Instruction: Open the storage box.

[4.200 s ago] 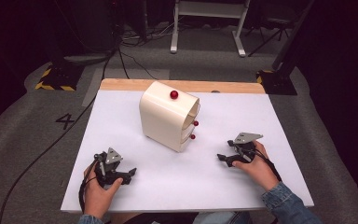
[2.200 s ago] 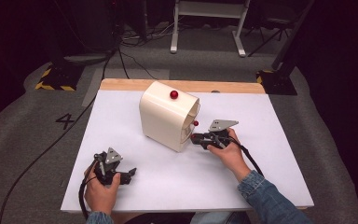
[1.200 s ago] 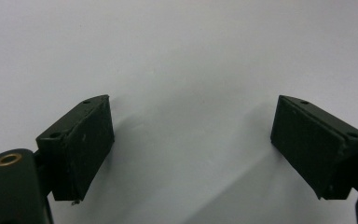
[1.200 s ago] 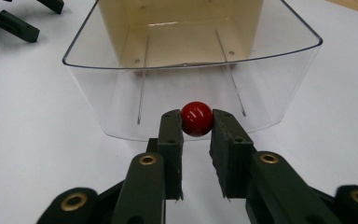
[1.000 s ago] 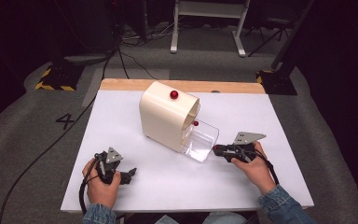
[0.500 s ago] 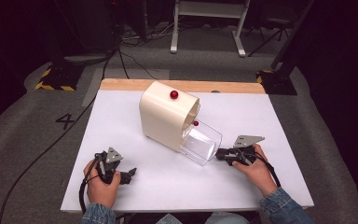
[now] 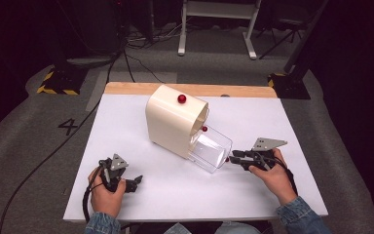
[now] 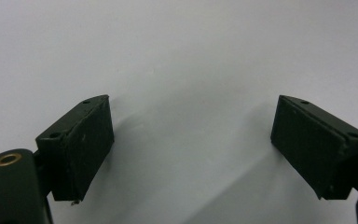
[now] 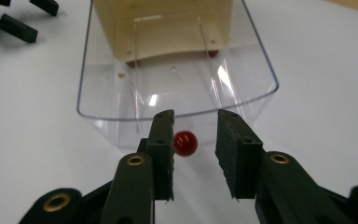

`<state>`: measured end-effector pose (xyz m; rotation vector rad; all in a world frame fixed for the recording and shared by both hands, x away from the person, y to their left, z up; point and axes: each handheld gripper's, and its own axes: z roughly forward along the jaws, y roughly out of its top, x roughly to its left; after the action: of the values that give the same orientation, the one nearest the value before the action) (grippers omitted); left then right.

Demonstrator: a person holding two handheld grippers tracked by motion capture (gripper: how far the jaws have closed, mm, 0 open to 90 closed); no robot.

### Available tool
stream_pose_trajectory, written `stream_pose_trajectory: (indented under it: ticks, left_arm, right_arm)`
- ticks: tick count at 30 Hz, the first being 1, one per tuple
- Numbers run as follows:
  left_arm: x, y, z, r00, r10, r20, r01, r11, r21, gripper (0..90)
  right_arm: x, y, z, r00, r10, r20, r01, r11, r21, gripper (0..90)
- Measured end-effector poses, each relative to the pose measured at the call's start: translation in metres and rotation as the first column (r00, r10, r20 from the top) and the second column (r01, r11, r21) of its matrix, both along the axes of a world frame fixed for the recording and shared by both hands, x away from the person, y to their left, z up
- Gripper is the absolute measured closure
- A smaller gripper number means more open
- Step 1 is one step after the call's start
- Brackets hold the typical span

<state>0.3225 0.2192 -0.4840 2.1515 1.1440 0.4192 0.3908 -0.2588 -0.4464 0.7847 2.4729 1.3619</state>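
Empty clear drawer [image 9: 177,88], pulled out

**Free room around the pulled-out drawer**

Cream cabinet [image 7: 175,122] blocks the middle of the worktop [image 7: 141,204] toward the far edge. Its clear drawer [image 7: 209,148] juts toward the near right corner, narrowing passage there. Red knob [image 9: 185,143] sits between the right hand-held gripper [image 9: 195,140] jaws, gaps either side. Near left corner open.

A clear plastic drawer [image 9: 177,79] stands pulled out from a cream cabinet [image 9: 168,28] on a white table [image 9: 326,84]. The right gripper [image 9: 195,140] has just been opening; its black jaws stand apart around the drawer's red knob [image 9: 185,143], the left pad beside it. The other gripper [image 9: 14,21] lies at the top left.
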Motion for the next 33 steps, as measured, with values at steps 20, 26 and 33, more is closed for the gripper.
stream_pose_trajectory:
  ticks: [20,26,33]
  left_arm:
    - [-0.001,0.0,0.0,1.0,-0.002,0.009,0.002,1.0,0.005,13.0]
    - [-0.001,0.0,-0.001,1.0,-0.002,0.009,0.002,1.0,0.003,13.0]
    - [-0.001,0.0,-0.001,0.9999,0.0,0.013,0.0,1.0,0.005,13.1]
  right_arm:
    - [0.017,0.041,0.076,0.9927,0.064,0.102,-0.072,0.9944,0.078,66.4]
    - [0.035,0.06,0.081,0.9905,0.07,0.119,-0.082,0.9915,0.101,65.9]
    - [0.044,0.077,0.071,0.9912,0.091,0.096,-0.1,0.9906,0.094,67.4]
